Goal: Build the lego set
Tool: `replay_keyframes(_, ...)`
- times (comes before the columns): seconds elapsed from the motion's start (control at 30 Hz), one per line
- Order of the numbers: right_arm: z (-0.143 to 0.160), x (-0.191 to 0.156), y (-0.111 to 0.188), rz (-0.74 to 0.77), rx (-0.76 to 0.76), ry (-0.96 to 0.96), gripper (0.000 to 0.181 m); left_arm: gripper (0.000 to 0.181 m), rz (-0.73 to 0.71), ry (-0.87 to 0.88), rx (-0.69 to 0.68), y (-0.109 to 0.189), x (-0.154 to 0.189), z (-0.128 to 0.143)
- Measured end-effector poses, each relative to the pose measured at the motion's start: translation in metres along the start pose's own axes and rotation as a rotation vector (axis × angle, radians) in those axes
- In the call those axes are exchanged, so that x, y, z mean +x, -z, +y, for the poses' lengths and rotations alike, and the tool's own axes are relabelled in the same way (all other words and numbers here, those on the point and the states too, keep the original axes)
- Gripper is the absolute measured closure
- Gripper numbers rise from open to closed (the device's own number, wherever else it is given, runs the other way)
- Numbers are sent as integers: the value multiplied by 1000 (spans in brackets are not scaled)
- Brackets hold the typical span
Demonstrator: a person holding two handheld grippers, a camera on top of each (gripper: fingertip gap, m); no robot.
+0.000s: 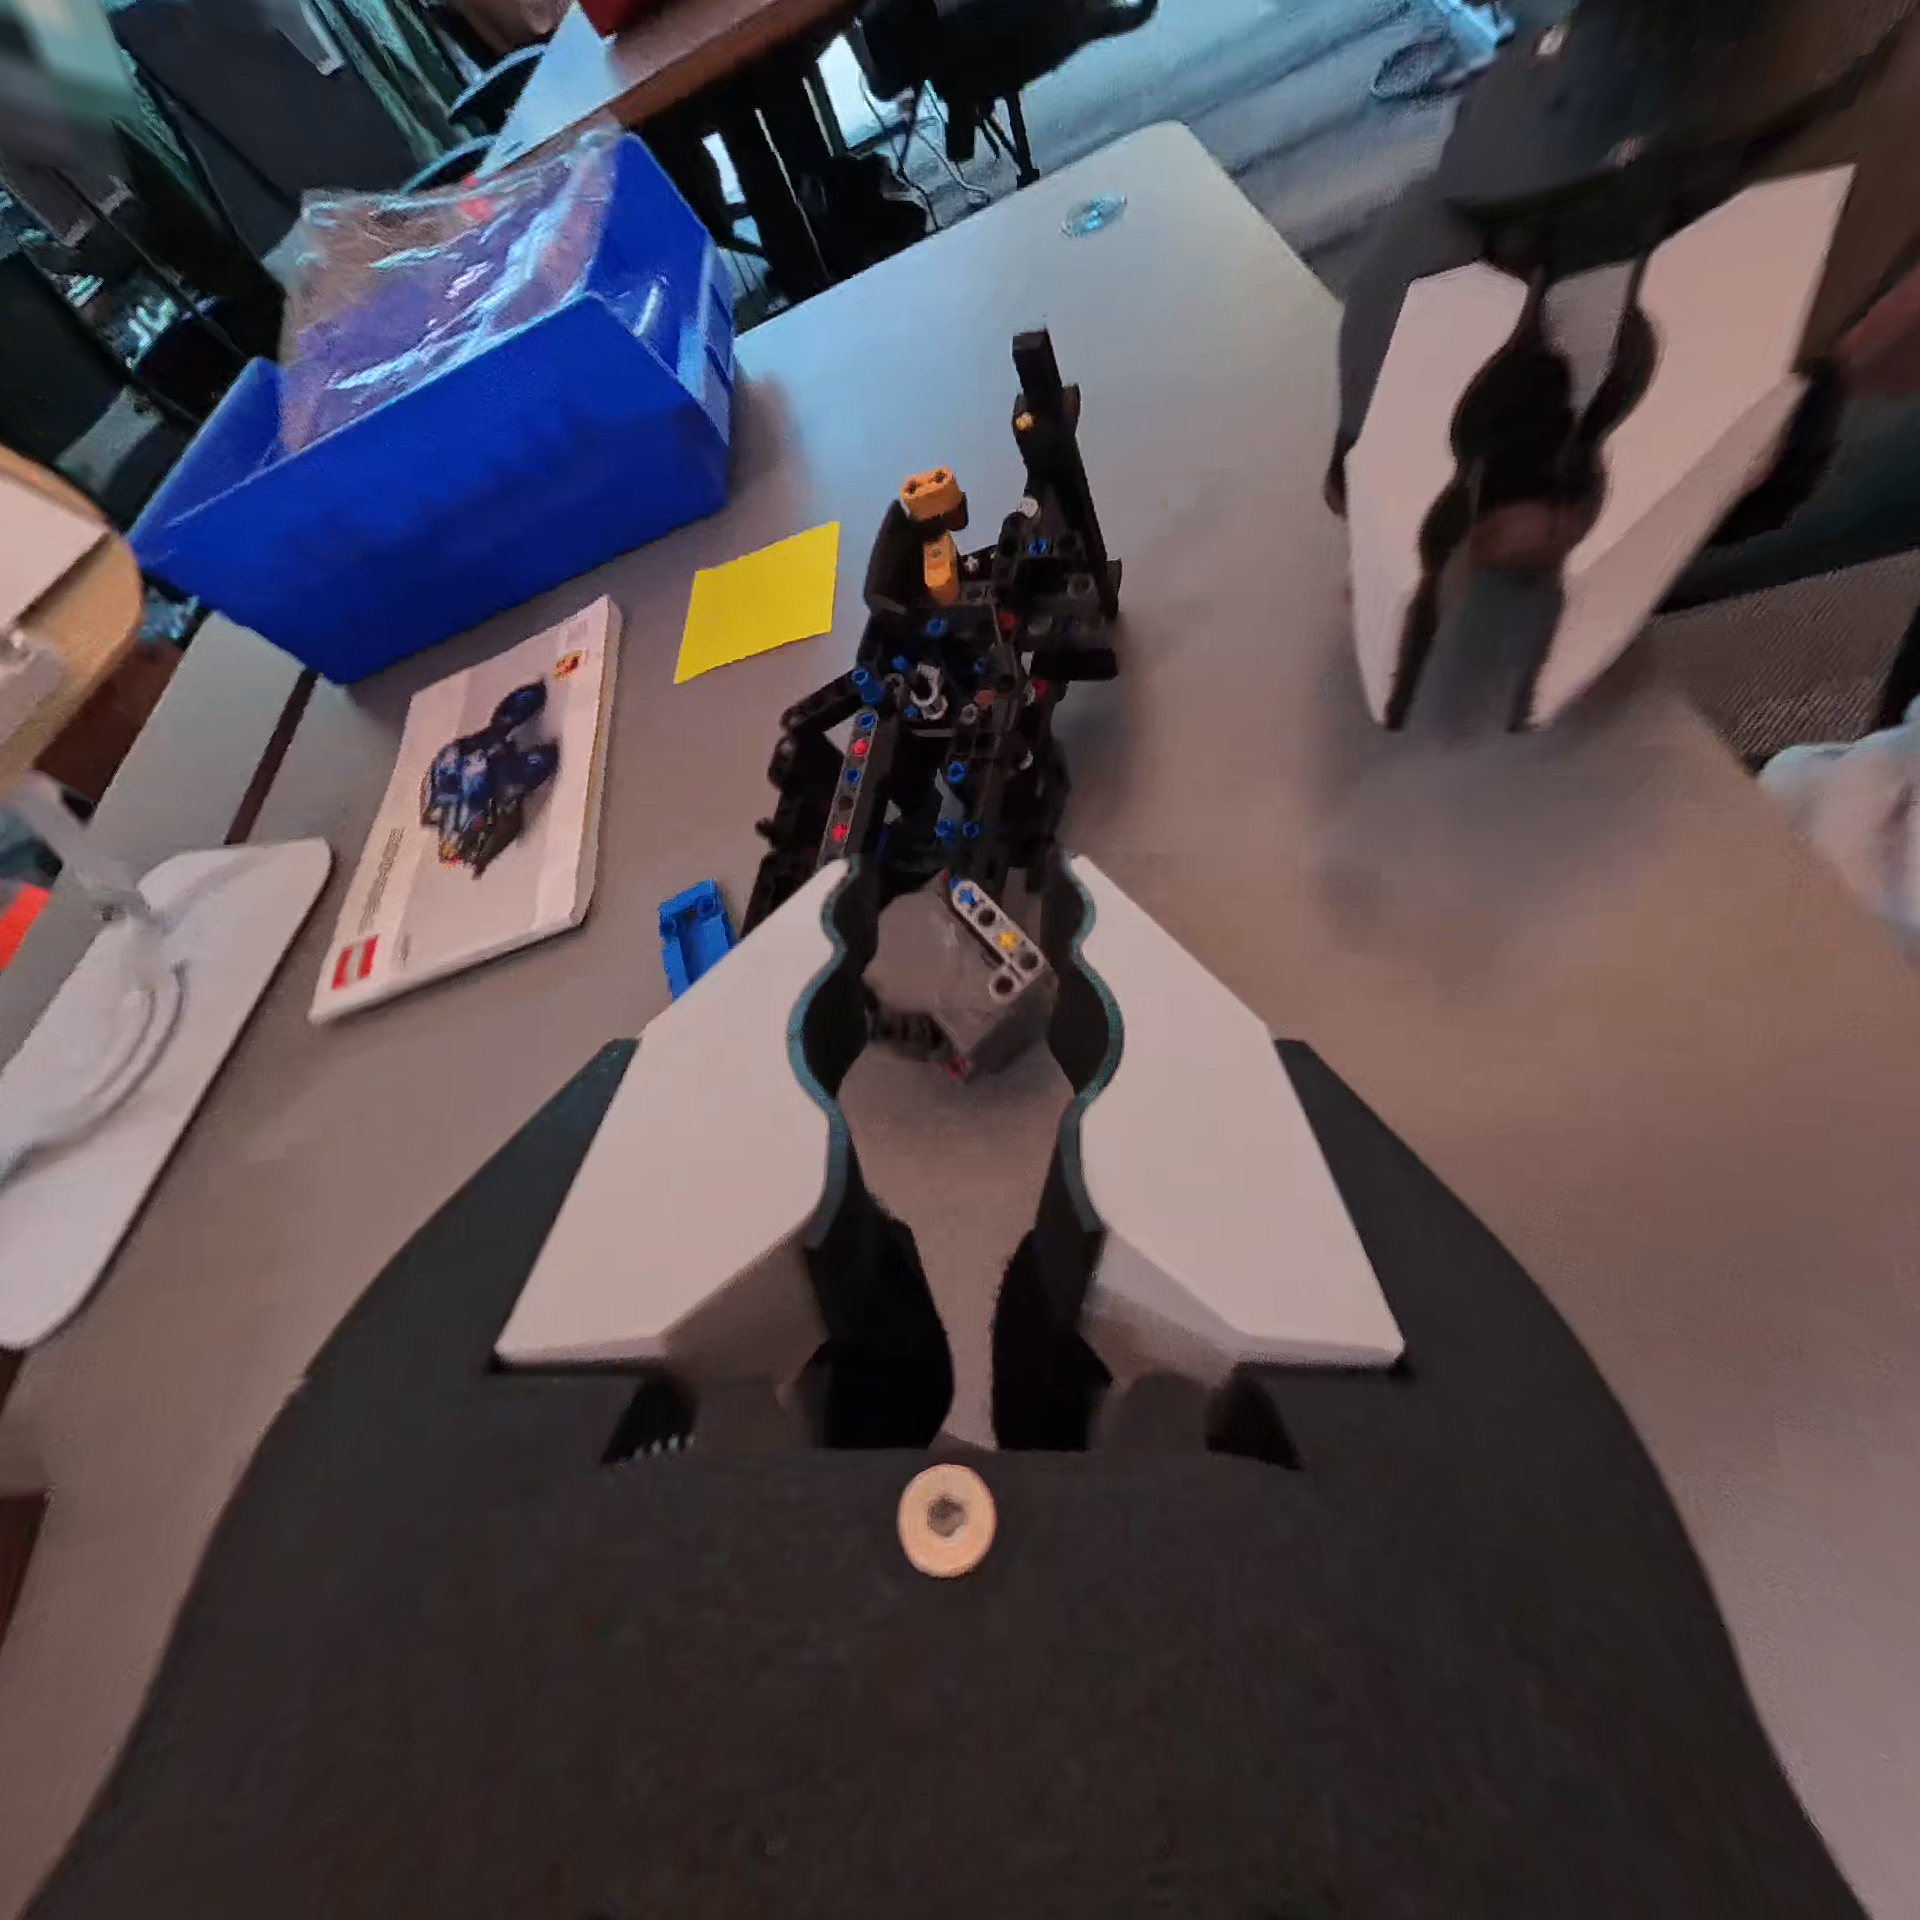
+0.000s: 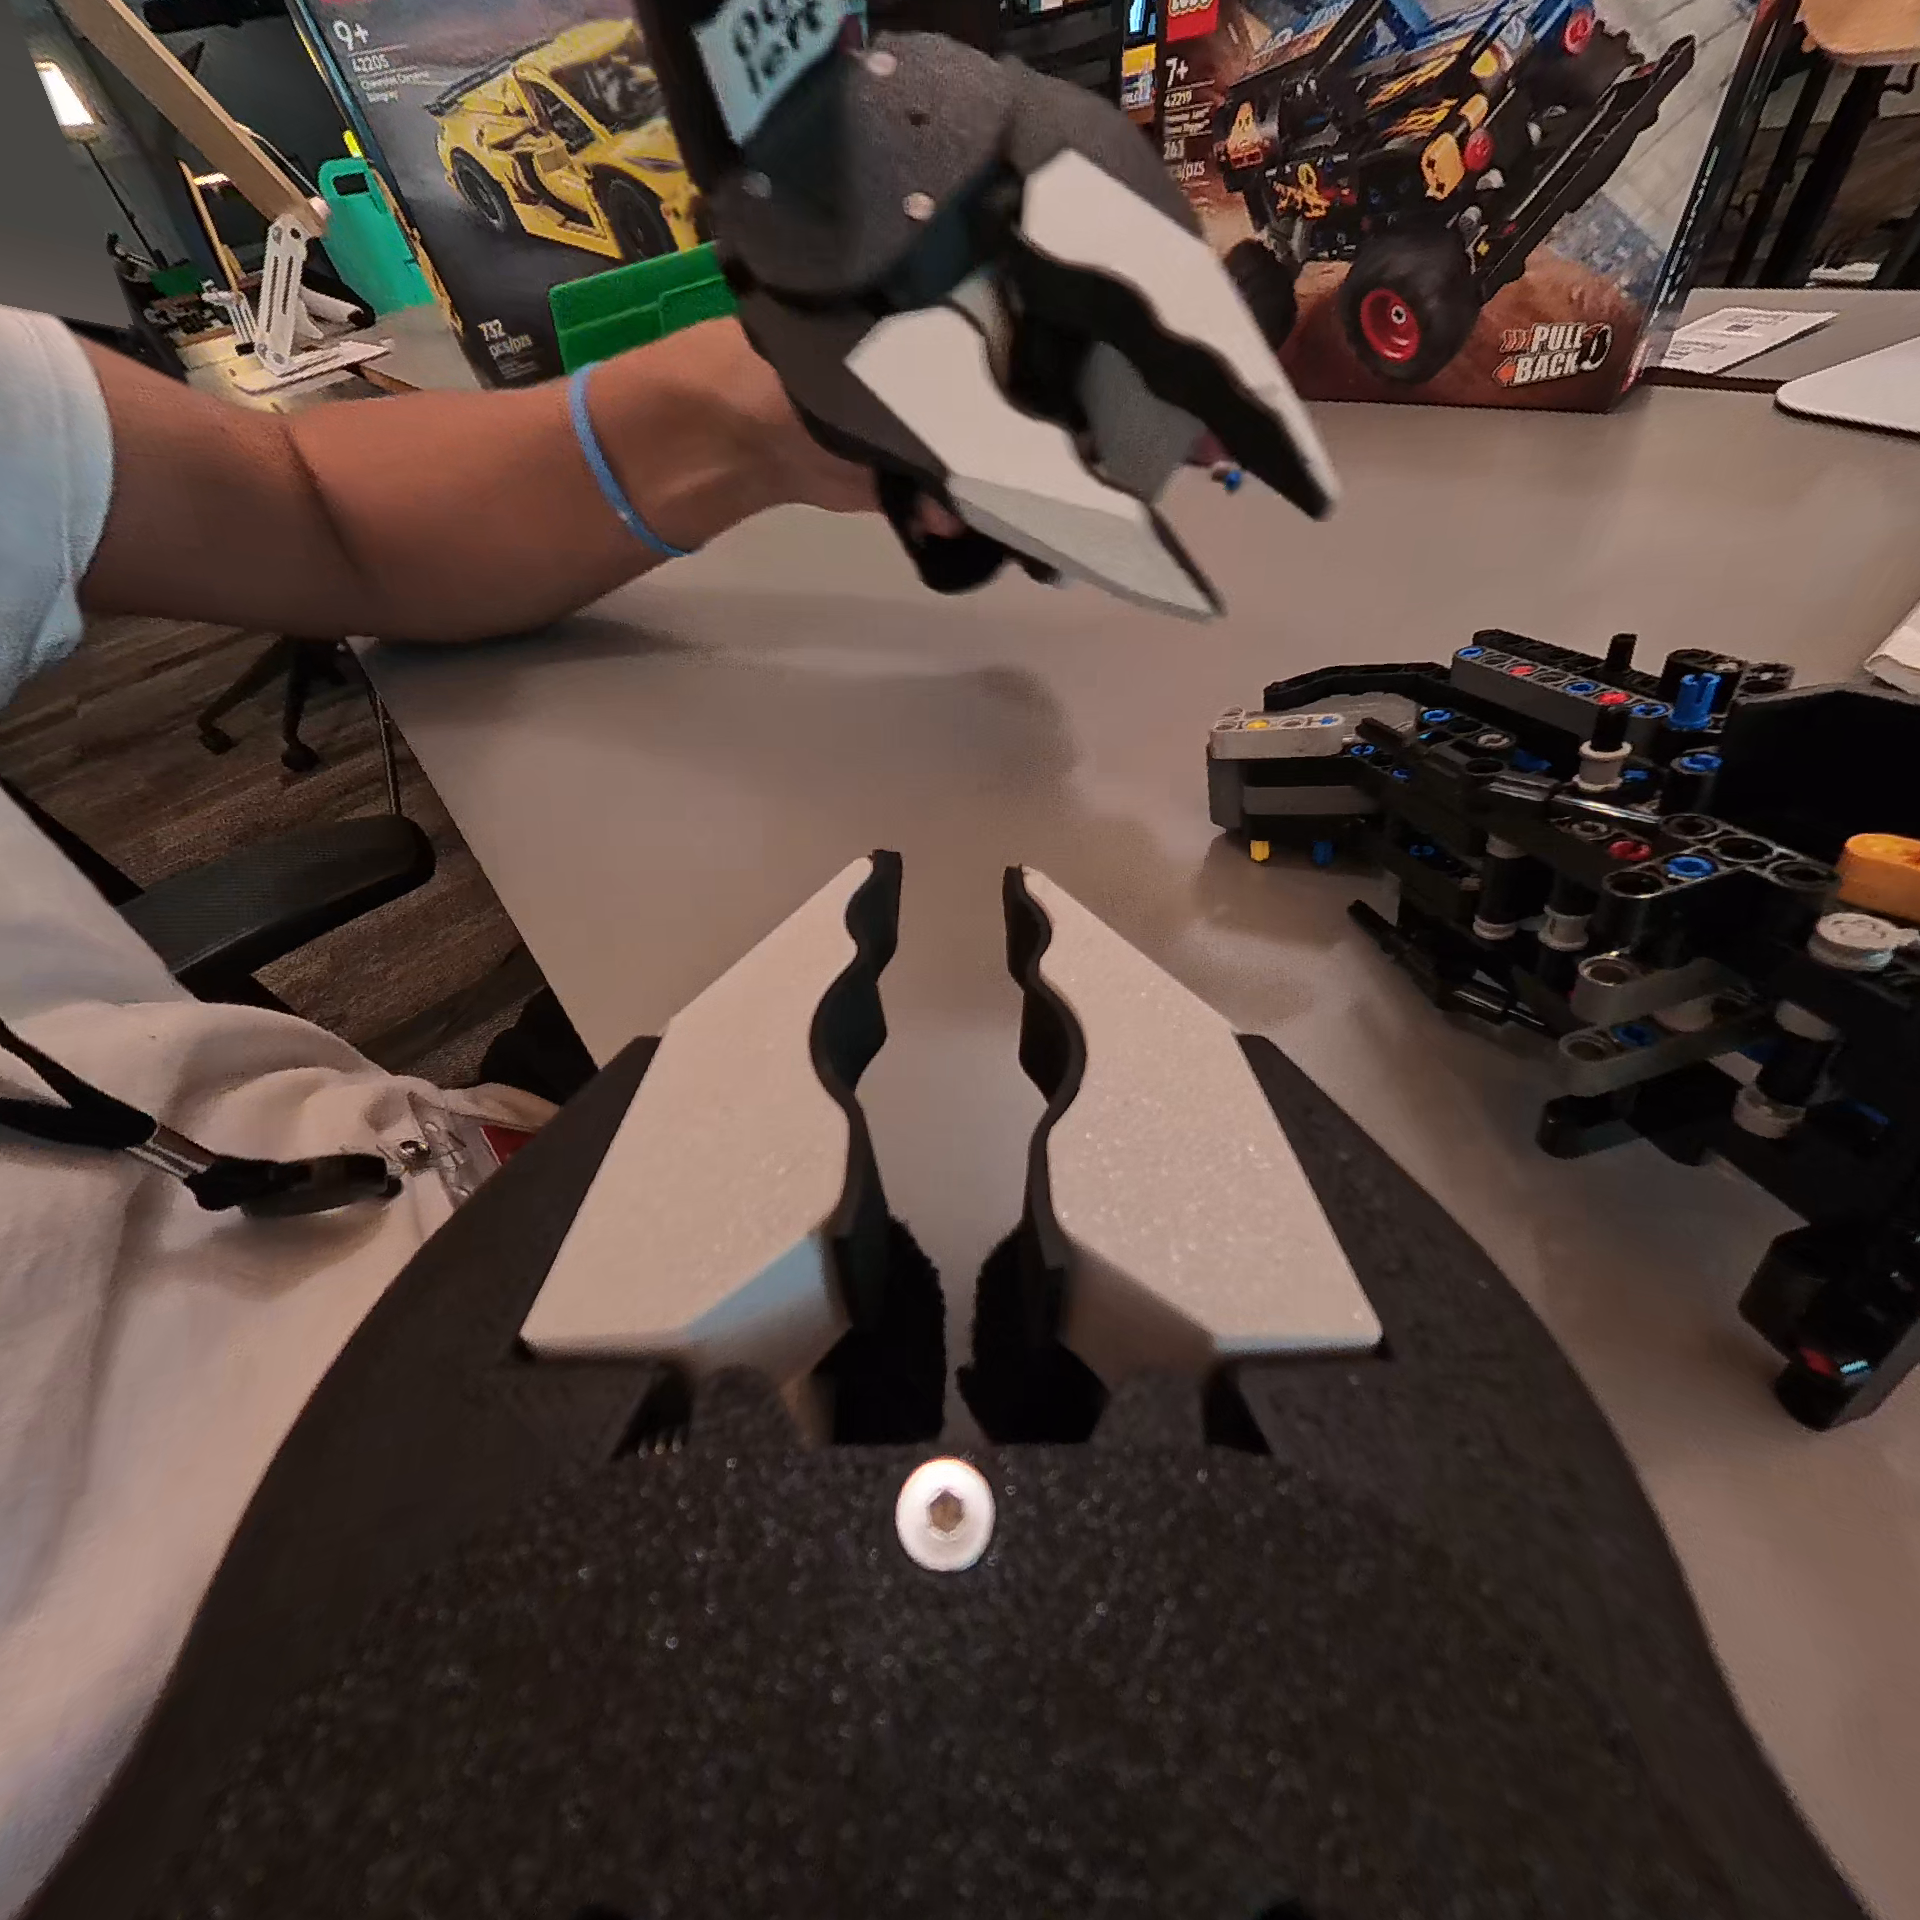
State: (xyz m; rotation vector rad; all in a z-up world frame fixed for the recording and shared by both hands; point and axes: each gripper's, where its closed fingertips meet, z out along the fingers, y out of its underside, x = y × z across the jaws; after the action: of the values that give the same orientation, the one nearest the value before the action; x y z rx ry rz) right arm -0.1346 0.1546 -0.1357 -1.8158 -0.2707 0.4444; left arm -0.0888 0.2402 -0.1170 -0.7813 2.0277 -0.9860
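A black brick-built chassis (image 1: 956,665) with blue pins, an orange part and a grey block end lies on the grey table (image 1: 1226,436); it also shows at the right in the right wrist view (image 2: 1558,883). My left gripper (image 1: 956,883) is open and empty. In its own view the chassis's grey end shows between its fingers, but the right wrist view shows the left gripper (image 2: 1268,551) raised above the table, apart from the chassis. My right gripper (image 2: 954,873) is empty, its jaws a little apart, low over bare table left of the chassis. It appears blurred in the left wrist view (image 1: 1465,717).
A blue bin (image 1: 447,499) with a plastic bag, a booklet (image 1: 478,810), a yellow note (image 1: 758,603), a small blue piece (image 1: 696,935) and a white pad (image 1: 156,1039) lie left of the chassis. Two toy boxes (image 2: 1455,208) and a green bin (image 2: 634,301) stand behind. A person's arm (image 2: 364,499) holds the left gripper. The yellow note (image 1: 758,603) is about 25 cm from my left fingertips.
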Motion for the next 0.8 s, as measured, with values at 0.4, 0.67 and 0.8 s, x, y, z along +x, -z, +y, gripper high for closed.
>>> replay_keyframes(0.4,-2,0,2,22,24,24,162,174,84,18,7,-45,11,9)
replay_keyframes(0.67,-14,36,10,241,48,-4,155,177,123,50,28,-47,22,3)
replay_keyframes(0.8,-19,62,14,493,-120,267,150,177,132,68,25,-48,33,-1)
